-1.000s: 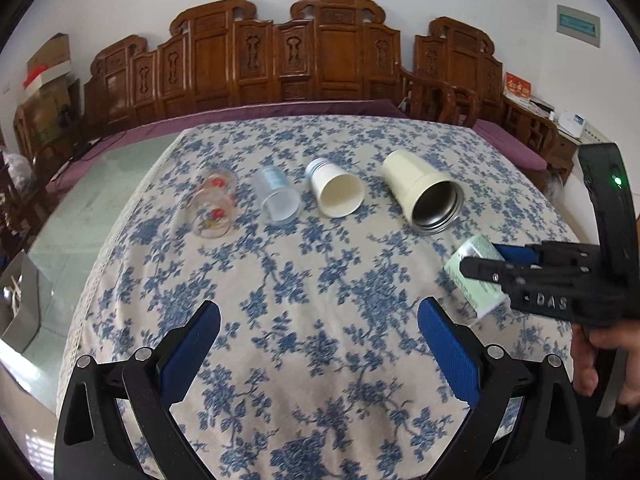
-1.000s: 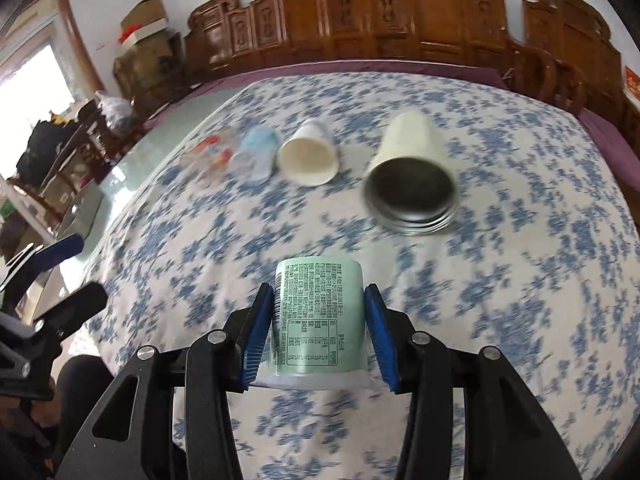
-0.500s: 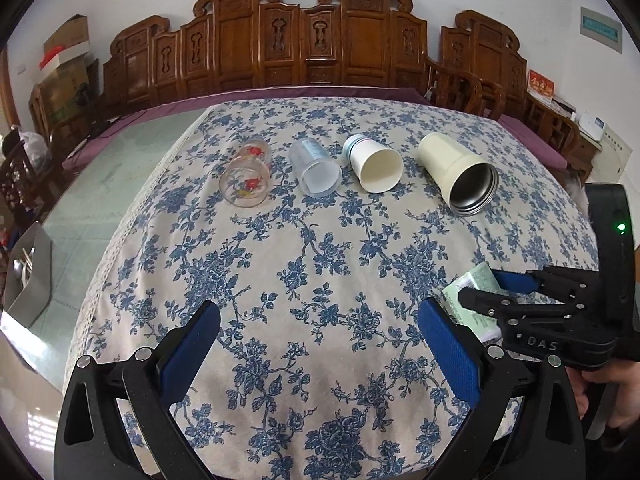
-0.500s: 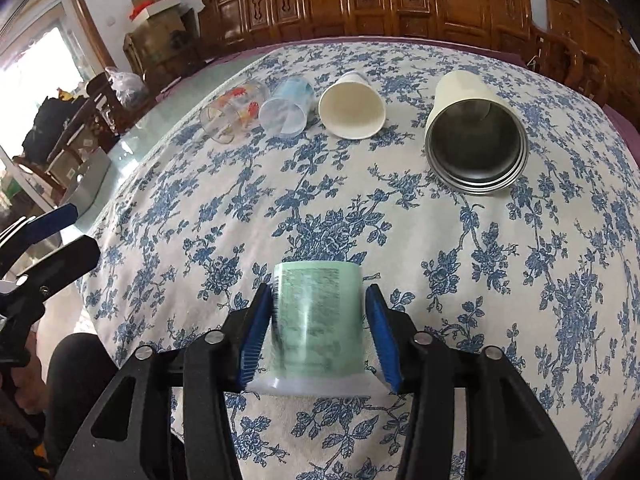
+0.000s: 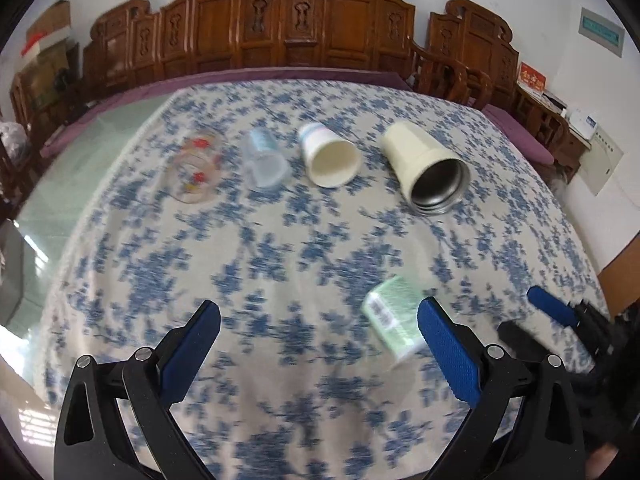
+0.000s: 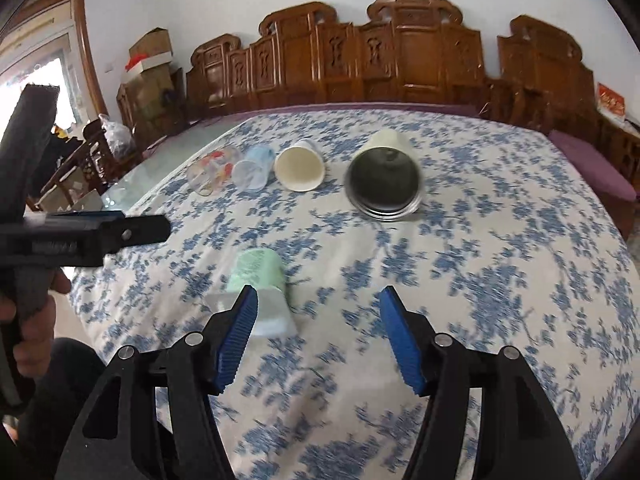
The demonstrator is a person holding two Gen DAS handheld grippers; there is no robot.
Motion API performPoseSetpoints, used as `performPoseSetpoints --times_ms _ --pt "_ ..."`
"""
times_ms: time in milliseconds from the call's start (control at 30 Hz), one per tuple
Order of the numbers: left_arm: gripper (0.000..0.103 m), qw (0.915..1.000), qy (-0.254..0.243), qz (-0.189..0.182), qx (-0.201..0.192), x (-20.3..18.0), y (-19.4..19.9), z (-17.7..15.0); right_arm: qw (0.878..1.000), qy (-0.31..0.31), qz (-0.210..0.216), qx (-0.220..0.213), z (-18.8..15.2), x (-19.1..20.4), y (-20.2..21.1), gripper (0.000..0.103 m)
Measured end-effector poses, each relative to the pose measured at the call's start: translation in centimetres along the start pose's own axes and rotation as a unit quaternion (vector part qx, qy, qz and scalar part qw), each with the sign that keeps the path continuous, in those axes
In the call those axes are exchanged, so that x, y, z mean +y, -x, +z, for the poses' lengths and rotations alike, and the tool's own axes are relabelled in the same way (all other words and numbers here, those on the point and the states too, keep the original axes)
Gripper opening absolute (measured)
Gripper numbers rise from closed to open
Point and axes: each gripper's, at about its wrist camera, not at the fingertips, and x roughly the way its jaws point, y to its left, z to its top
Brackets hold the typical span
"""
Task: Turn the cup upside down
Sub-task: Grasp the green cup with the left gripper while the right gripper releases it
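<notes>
A pale green cup (image 6: 260,284) with a printed label lies on its side on the blue-flowered tablecloth, also in the left wrist view (image 5: 394,326). My right gripper (image 6: 316,332) is open and empty, its left finger just in front of the cup. My left gripper (image 5: 320,344) is open and empty, low over the near part of the table, the green cup beside its right finger. Part of the right gripper (image 5: 560,316) shows at the left wrist view's right edge.
A row of cups lies on its side further back: a clear glass (image 5: 196,172), a translucent cup (image 5: 266,160), a white paper cup (image 5: 330,156) and a cream metal tumbler (image 5: 426,168). Carved wooden chairs (image 5: 320,20) line the far wall. The table edge is near.
My right gripper has opened and let go of the green cup, which now lies on its side on the cloth. The right gripper has drawn back and to the right.
</notes>
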Motion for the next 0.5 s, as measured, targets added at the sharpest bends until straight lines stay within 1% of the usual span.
performPoseSetpoints --times_ms 33,100,167,200,267,333,467,500 --pt "0.095 0.9999 0.004 -0.007 0.006 -0.5 -0.3 0.1 1.0 -0.001 -0.004 0.0 -0.3 -0.5 0.1 0.066" --pt "0.095 0.9996 0.013 -0.019 0.018 -1.4 -0.9 0.4 1.0 -0.013 0.003 0.001 -0.7 -1.4 0.2 0.066" --pt "0.089 0.9991 0.023 -0.025 0.026 -2.0 -1.4 0.8 1.0 -0.025 0.003 -0.001 -1.1 -2.4 0.3 0.066" --pt "0.085 0.9988 0.027 -0.027 0.031 -2.3 -1.7 1.0 1.0 -0.03 0.002 -0.001 -1.3 -2.9 0.3 0.066" --pt "0.083 0.9972 0.042 -0.038 0.048 -2.8 -2.7 1.4 0.999 -0.042 0.005 0.0 -1.7 -3.7 0.3 0.066" --pt "0.074 0.9951 0.055 -0.047 0.067 -3.2 -3.7 1.6 0.999 -0.049 0.005 -0.001 -2.1 -4.3 0.4 0.066" --pt "0.069 0.9907 0.076 -0.053 0.099 -3.9 -5.8 1.7 0.999 -0.052 0.01 0.0 -2.5 -4.8 0.3 0.066" --pt "0.066 0.9893 0.081 -0.056 0.108 -4.0 -6.3 1.7 0.999 -0.052 0.012 0.003 -2.6 -4.8 0.1 0.066"
